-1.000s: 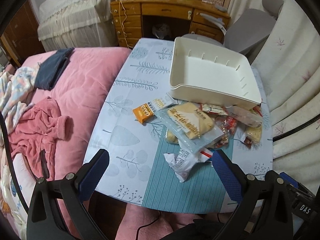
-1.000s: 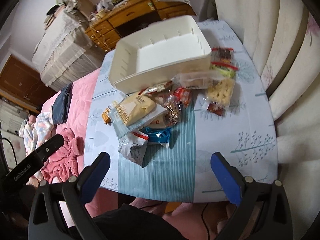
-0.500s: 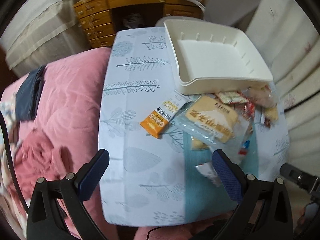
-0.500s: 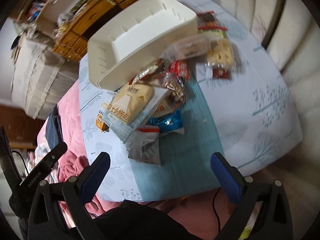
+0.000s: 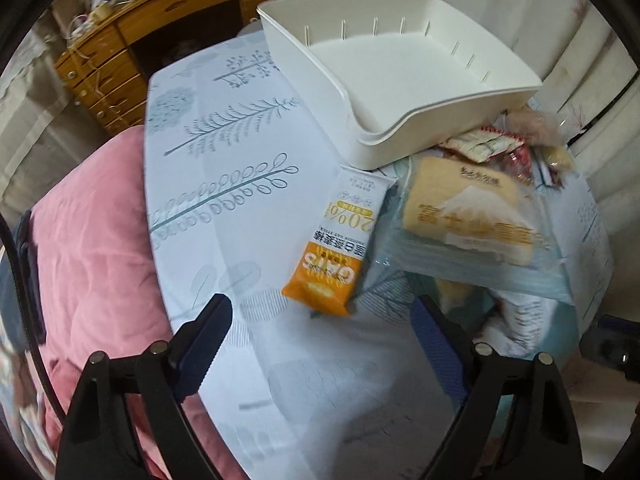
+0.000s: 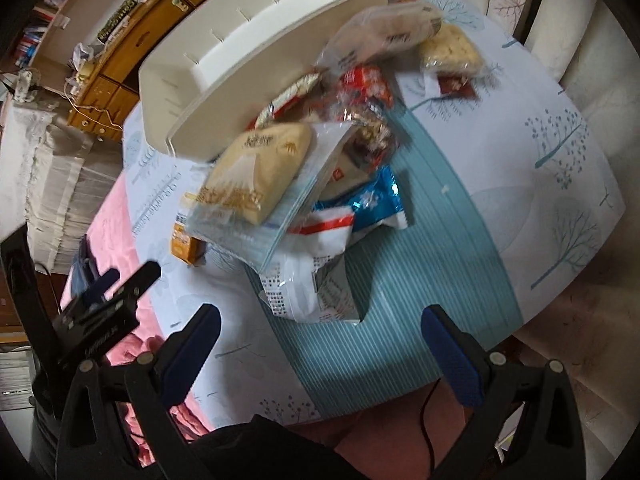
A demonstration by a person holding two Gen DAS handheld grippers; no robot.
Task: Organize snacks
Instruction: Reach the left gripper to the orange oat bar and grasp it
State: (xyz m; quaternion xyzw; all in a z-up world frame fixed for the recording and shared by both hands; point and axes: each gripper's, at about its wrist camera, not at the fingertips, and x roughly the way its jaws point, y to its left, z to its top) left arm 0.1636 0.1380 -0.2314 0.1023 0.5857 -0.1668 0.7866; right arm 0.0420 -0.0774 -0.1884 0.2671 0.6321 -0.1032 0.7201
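Compared with a second ago, the left gripper [image 5: 320,332] is sitting much lower and closer to the tabletop [image 5: 224,148], so the orange oats bar [image 5: 332,258] now lies just ahead of its blue pads, near the tabletop's left edge. The right gripper [image 6: 320,344] is also hanging nearer the snack pile than before, above the teal striped band toward the near edge. Both grippers are holding their jaws spread wide, with nothing between them.

One white tray [image 5: 404,64] is resting at the far end of the tabletop, empty, its near rim propped on the pile. One oats bar is lying partly tucked under that rim, touching the clear bread bag [image 5: 468,216] on its right. One blue wrapper [image 6: 368,200] and one white crumpled packet [image 6: 316,280] are lying at the near side of the pile, the packet closest to the right gripper. One pale cracker pack [image 6: 450,50] is sitting toward the far right corner. The red wrappers between them are too jumbled to count. One pink quilt [image 5: 92,248] is lying beside the tabletop's left edge.
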